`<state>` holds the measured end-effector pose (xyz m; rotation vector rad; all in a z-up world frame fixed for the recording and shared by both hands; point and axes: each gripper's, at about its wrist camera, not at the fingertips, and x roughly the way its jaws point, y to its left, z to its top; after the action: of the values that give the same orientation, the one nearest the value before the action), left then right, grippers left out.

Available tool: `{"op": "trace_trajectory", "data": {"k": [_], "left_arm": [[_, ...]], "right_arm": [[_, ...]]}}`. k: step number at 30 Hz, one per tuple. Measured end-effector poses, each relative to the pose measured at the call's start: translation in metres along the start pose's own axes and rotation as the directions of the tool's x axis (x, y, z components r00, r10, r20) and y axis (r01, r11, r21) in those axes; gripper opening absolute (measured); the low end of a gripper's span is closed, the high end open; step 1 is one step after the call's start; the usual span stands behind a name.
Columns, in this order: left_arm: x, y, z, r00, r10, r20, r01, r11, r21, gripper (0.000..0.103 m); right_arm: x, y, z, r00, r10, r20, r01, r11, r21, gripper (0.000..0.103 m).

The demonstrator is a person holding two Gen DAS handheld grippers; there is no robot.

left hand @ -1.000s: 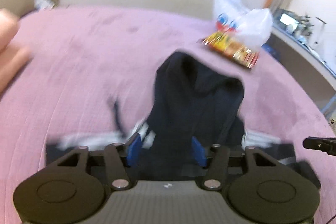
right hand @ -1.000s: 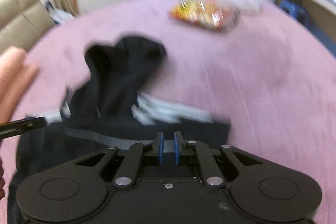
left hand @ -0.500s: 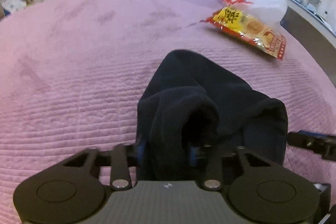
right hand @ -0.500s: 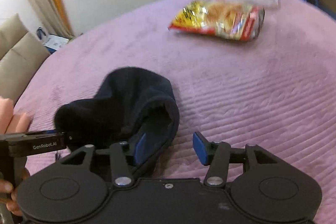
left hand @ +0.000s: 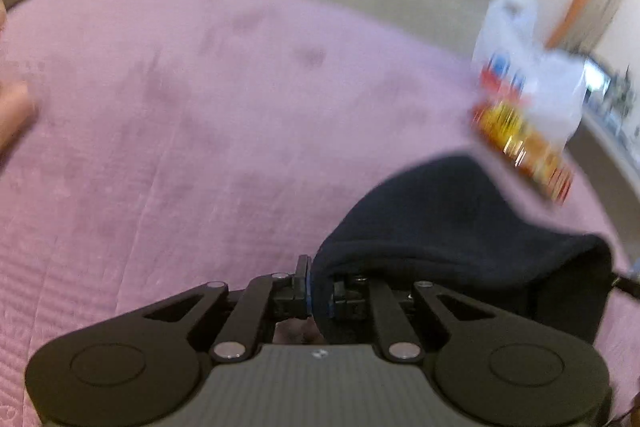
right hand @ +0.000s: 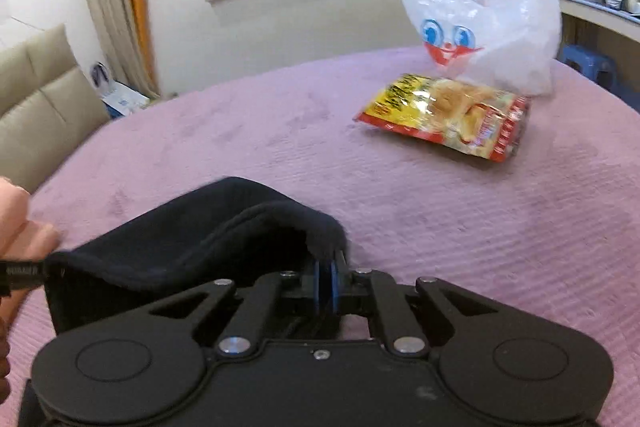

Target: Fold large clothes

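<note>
Left wrist view: the left gripper (left hand: 319, 285) is pinching the near edge of a dark navy garment (left hand: 448, 227), its jaws closed to a narrow slit around the fabric. The garment is spreading ahead and to the right of the jaws over a pink quilted bedspread (left hand: 180, 131). Far ahead on the right, a motion-blurred snack packet (left hand: 520, 147) is lying against a white plastic bag (left hand: 524, 67).

Right wrist view: the right gripper (right hand: 326, 285) is clamping the garment's (right hand: 192, 227) right corner, blue pads pressed together on the cloth. The fabric is draping leftward from the jaws. Ahead and right, the snack packet (right hand: 448, 117) is resting just in front of the plastic bag (right hand: 480, 23).
</note>
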<state>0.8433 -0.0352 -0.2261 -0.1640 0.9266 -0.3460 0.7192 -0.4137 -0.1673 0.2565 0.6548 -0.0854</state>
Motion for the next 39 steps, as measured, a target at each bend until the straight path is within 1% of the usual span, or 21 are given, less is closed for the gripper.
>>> {"op": "trace_trajectory", "data": {"k": [2,5,6,7,8,9,11,15,16,18,19,22,24,25,26,28,33,35,36,38,39], "left_arm": [[0.026,0.008,-0.013,0.996,0.02,-0.085,-0.019,1.0,0.008,0.02],[0.021,0.01,-0.015,0.999,0.0,-0.053,0.002,0.999,0.035,0.025],[0.016,0.01,-0.014,0.999,-0.008,-0.053,0.01,0.999,0.043,0.031],[0.011,0.011,-0.013,0.998,-0.01,-0.057,0.014,0.998,0.061,0.036],[0.006,0.01,-0.013,0.998,0.0,-0.067,0.007,0.995,0.096,0.043],[-0.002,0.01,-0.015,0.997,0.017,-0.069,-0.008,0.99,0.141,0.049],[-0.023,0.01,-0.021,0.997,0.02,-0.071,-0.003,0.974,0.224,0.055],[-0.062,-0.001,-0.012,1.0,-0.018,-0.011,0.02,0.943,0.333,0.054],[-0.068,-0.01,-0.006,0.999,-0.044,0.025,0.032,0.935,0.353,0.054],[-0.067,-0.028,0.005,0.992,-0.103,0.073,0.071,0.934,0.349,0.054],[-0.059,-0.038,0.01,0.988,-0.139,0.074,0.106,0.934,0.341,0.054],[-0.016,-0.063,0.013,0.99,-0.139,0.03,0.121,0.929,0.349,0.054],[0.022,-0.065,0.006,0.998,-0.064,-0.013,0.064,0.941,0.331,0.046],[0.039,-0.06,0.001,0.999,-0.025,-0.04,0.036,0.954,0.298,0.044],[0.047,-0.053,-0.004,0.999,-0.025,-0.041,0.036,0.962,0.271,0.047],[0.046,-0.045,-0.011,0.999,-0.049,0.006,0.046,0.965,0.257,0.047],[0.04,-0.045,-0.006,0.999,-0.047,0.004,0.045,0.969,0.242,0.045],[0.017,-0.054,0.0,0.996,-0.081,0.048,0.063,0.953,0.296,0.046],[0.006,-0.058,0.005,0.991,-0.106,0.078,0.075,0.942,0.327,0.052],[-0.004,-0.065,0.017,0.985,-0.137,0.104,0.089,0.924,0.371,0.065],[-0.005,-0.07,0.023,0.983,-0.144,0.117,0.088,0.916,0.391,0.068]], "right_arm": [[0.009,-0.006,-0.015,0.997,-0.046,-0.061,0.046,0.999,-0.003,0.007],[0.033,-0.023,-0.045,0.966,-0.111,-0.234,0.112,0.994,-0.009,0.01],[0.04,-0.027,-0.049,0.957,-0.114,-0.267,0.117,0.993,-0.007,0.009],[0.039,-0.029,-0.052,0.958,-0.112,-0.263,0.113,0.994,-0.014,0.014],[0.035,-0.028,-0.05,0.959,-0.113,-0.26,0.109,0.994,-0.031,0.027],[0.028,-0.028,-0.045,0.96,-0.11,-0.259,0.102,0.994,-0.044,0.031],[0.007,-0.03,-0.031,0.969,-0.074,-0.234,0.061,0.996,-0.063,0.045],[-0.032,-0.031,-0.007,0.989,-0.026,-0.147,0.012,0.996,-0.092,0.045],[-0.032,-0.024,-0.001,0.991,-0.026,-0.129,0.012,0.994,-0.108,0.042],[-0.02,-0.009,0.007,0.994,-0.026,-0.108,0.012,0.991,-0.136,0.02],[-0.009,0.001,0.01,0.994,-0.018,-0.109,0.001,0.989,-0.15,0.005],[0.028,0.022,0.006,0.992,-0.012,-0.126,-0.009,0.986,-0.169,0.005],[0.051,0.027,-0.003,0.984,-0.029,-0.175,0.0,0.986,-0.166,0.005],[0.062,0.026,-0.009,0.976,-0.046,-0.214,0.012,0.988,-0.157,0.005],[0.069,0.022,-0.014,0.97,-0.056,-0.239,0.021,0.989,-0.146,0.004],[0.074,0.014,-0.022,0.968,-0.041,-0.248,0.011,0.993,-0.121,0.003],[0.073,0.006,-0.021,0.969,-0.003,-0.246,-0.026,0.993,-0.113,0.005],[0.065,0.004,-0.013,0.965,0.056,-0.257,-0.085,0.991,-0.103,0.011],[0.057,0.001,-0.007,0.964,0.1,-0.245,-0.125,0.988,-0.091,0.013],[0.042,0.0,0.005,0.97,0.142,-0.197,-0.167,0.978,-0.122,0.04],[0.041,0.002,0.01,0.974,0.141,-0.176,-0.169,0.974,-0.152,0.045]]}}
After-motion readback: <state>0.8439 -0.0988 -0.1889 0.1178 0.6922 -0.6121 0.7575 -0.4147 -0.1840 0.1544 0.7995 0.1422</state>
